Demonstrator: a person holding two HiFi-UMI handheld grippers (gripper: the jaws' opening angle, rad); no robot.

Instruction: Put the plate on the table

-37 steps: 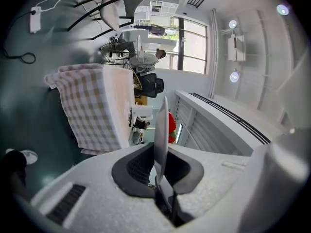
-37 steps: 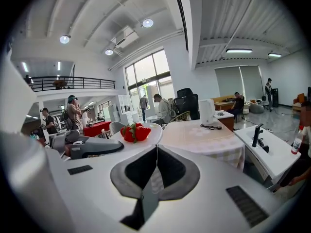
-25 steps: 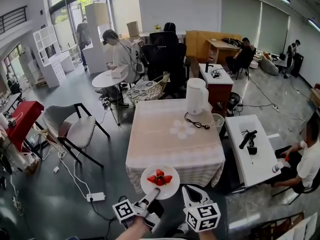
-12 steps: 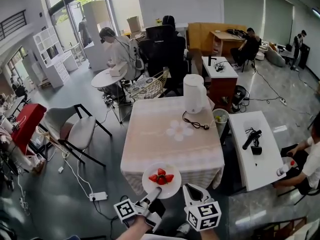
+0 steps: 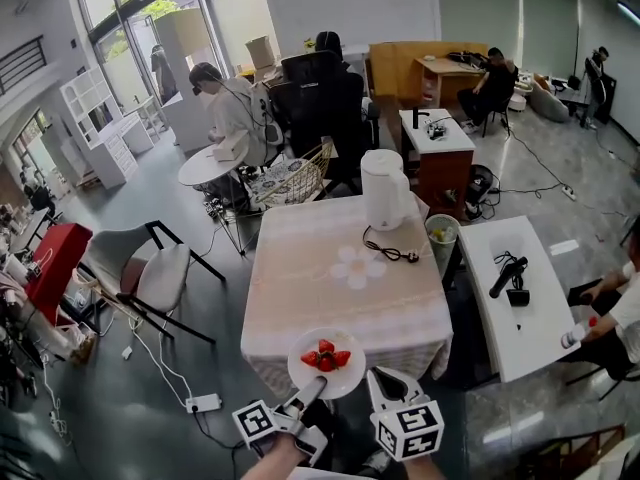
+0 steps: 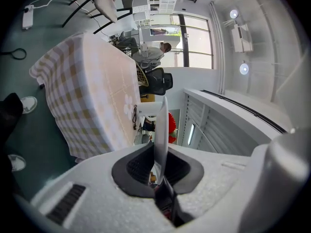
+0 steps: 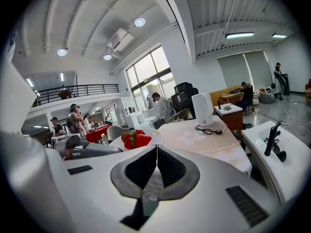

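**Approach phase, plate in the air.** The left gripper [image 5: 310, 390] is clamping the near rim of the white plate [image 5: 345, 378]. Its jaws are standing almost together, with only the thin rim between them. In the left gripper view the plate [image 6: 163, 113] is rising edge-on out of the pads. The strawberries [image 5: 326, 358] are lying at the plate's middle, just past the gripper's tips. The right gripper [image 5: 382, 380] is riding just beside the left one, its jaws pressed together on nothing.

**Change over the last second.** The table [image 5: 320, 298], in its checked cloth, is drawing closer to both grippers and filling more of the head view. The kettle [image 5: 385, 188] and its cable [image 5: 392, 252], far beyond the tips, are coming nearer with it. The plate is keeping its place ahead of the left gripper, and the grip is not altering. The person is therefore closing on the table, and the plate is now reaching its near edge. Judging by this, carrying is almost over; what is left is reaching forward over the cloth and lowering.

**Writing.** None is proving legible. The cubes are showing only black-and-white square markers, and the kettle is looking plain.
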